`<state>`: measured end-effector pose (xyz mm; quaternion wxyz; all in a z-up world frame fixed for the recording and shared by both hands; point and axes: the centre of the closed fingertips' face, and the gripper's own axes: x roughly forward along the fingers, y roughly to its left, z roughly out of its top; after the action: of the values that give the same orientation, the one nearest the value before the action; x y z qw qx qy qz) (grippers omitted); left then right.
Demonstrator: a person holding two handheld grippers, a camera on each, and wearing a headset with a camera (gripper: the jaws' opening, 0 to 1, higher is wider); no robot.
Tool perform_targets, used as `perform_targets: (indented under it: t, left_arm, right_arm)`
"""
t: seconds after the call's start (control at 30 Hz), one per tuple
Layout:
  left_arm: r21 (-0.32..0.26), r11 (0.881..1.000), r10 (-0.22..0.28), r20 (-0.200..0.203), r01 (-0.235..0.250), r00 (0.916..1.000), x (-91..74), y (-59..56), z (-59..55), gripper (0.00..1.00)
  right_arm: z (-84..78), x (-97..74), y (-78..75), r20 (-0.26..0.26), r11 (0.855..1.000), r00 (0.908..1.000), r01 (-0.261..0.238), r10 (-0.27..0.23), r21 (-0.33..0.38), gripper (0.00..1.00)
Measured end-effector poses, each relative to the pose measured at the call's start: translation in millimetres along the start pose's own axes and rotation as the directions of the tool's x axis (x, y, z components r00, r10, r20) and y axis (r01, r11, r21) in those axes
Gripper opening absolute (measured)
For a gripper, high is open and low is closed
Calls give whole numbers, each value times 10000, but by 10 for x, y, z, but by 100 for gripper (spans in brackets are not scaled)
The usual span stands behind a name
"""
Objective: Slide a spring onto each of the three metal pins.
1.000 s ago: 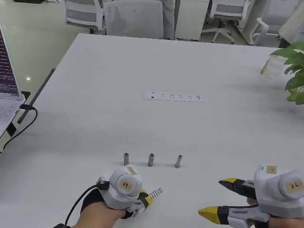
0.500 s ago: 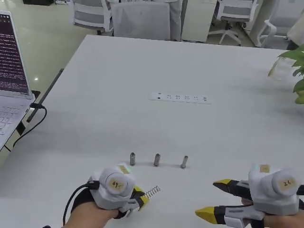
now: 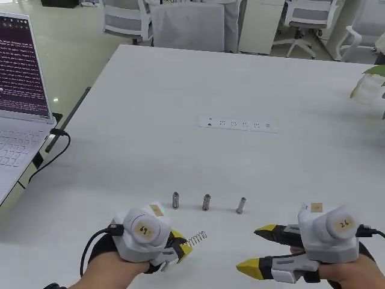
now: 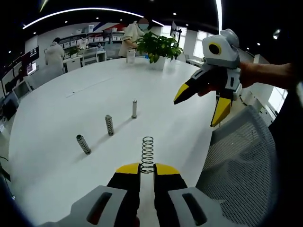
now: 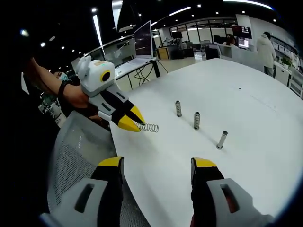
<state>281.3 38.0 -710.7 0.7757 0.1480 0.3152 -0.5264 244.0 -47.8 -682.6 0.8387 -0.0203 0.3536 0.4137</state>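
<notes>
since 1.0 s back: right gripper (image 3: 248, 247) has drawn in toward centre, left gripper (image 4: 147, 168) barely shifted. left jaws narrow, pinching the last spring (image 4: 147, 152) by its near end. right jaws wide, empty, 5 o'clock in head view. left pin (image 3: 175, 200) and middle pin (image 3: 206, 202) carry springs; bare pin (image 3: 241, 205) sits at 2 o'clock of the held spring. step in hand: third spring. next likely needs tipping it upright, bore centred over the pin top.

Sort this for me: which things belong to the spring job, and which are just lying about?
Job: spring held in the left gripper; right gripper, open; left pin and middle pin, each with a spring on; right pin, bare.
Lying about: power strip; laptop; plant.
</notes>
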Motion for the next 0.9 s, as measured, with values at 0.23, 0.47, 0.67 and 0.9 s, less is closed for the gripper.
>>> perform_targets:
  t: [0.23, 0.47, 0.67, 0.9]
  left_arm:
    - [322, 9992, -225, 268, 216, 9994, -7, -112, 166, 2]
    - [626, 9971, -457, 426, 430, 9980, 21, -183, 276, 2]
    - [963, 9933, -691, 457, 645, 9966, 56, -269, 343, 2]
    - [1236, 9881, -993, 587, 915, 9933, 59, -372, 402, 2]
  right_arm:
    - [123, 83, 14, 305, 9993, 9989, -356, 353, 71, 52]
    - [188, 115, 16, 393, 9982, 9974, -602, 601, 7, 47]
    - [215, 149, 47, 262, 9953, 9952, -931, 938, -275, 43]
    - [231, 176, 73, 95, 9884, 9907, -1349, 1359, -694, 33]
